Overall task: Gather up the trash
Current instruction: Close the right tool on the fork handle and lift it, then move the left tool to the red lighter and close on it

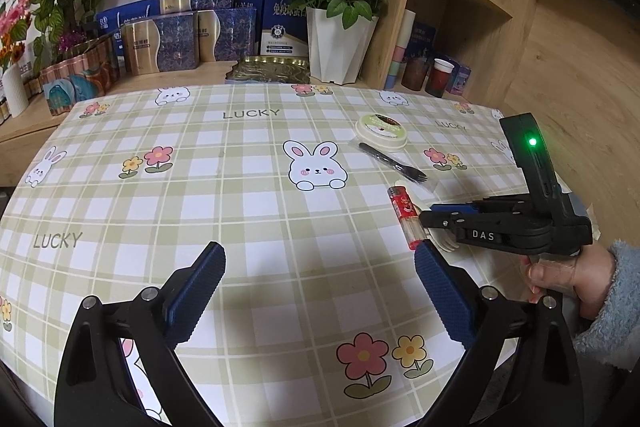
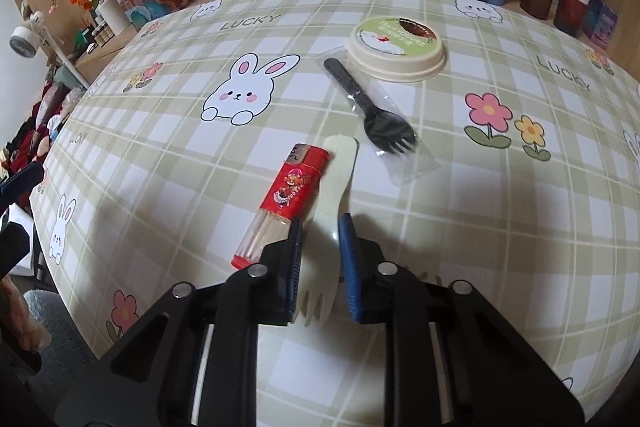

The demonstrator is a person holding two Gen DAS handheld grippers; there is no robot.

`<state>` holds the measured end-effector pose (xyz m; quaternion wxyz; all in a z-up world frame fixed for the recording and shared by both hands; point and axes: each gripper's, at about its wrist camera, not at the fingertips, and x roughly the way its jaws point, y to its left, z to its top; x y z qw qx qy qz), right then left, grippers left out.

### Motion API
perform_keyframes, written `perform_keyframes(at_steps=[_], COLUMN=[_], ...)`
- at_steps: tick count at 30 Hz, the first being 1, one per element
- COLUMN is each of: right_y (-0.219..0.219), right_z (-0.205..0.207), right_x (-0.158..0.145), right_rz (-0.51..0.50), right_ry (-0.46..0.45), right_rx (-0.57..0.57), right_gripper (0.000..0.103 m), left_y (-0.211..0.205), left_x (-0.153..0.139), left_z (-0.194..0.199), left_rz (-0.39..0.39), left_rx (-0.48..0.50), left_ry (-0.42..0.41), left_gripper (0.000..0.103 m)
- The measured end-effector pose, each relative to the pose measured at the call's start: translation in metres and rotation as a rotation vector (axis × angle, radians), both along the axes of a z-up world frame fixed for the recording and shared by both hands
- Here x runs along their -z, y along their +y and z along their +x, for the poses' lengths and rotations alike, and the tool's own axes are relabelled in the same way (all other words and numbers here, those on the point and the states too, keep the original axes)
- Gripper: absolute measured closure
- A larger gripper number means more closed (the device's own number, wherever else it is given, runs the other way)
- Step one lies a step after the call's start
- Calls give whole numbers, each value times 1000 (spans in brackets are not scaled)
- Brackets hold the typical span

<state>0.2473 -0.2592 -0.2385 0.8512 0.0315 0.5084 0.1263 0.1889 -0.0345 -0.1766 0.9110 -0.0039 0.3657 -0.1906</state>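
Between your right fingers: the cream plastic fork (image 2: pixel 334 211) lies flat on the green checked tablecloth (image 2: pixel 168 155), tines toward you, handle pointing away
Right gripper (image 2: pixel 320 227): jaws narrowed round the fork's neck with a little gap on each side; I judge it about to clamp, not yet gripping
Beside the fork: the red lighter with a clear tank (image 2: pixel 282 203) lies just left of it, touching or nearly so; mind you don't catch it as you close
Farther out: the black plastic fork in its clear wrapper (image 2: pixel 374 107) and, past that, the round cream lid with a green label (image 2: pixel 396 49), both untouched
Left gripper (image 1: pixel 320 279): jaws wide, holding nothing, hovering over bare cloth well left of the litter
Progress: early, by my reading; all four pieces are on the table, none lifted
Left to do: close on the cream fork, carry it off, then the rest; no bin shows in either view
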Motion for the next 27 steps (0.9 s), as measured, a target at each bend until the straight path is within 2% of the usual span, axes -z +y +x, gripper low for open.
perform_keyframes(at_steps=[4, 9, 12, 14, 17, 27], right_y=[2, -16, -31, -38, -48, -57], right_z=[-7, -20, -29, -35, -42, -42], right_x=[-3, -12, -11, -8, -3, 1], right_rz=[-10, 11, 2, -22, -47, -4], right_ry=[-26, -60, -57, -49, -38, -38], right_rx=[-17, 33, 62, 72, 79, 87], right_gripper=[82, 82, 82, 82, 82, 81], left_y=[-5, -26, -46, -62, -80, -111], left_x=[2, 11, 19, 25, 32, 54], left_z=[3, 15, 26, 35, 41, 70], left_rz=[-1, -9, -12, -11, 6, 61], left_rx=[10, 51, 90, 123, 150, 166], left_ry=[14, 57, 93, 118, 130, 186], left_gripper=[11, 12, 20, 29, 35, 38])
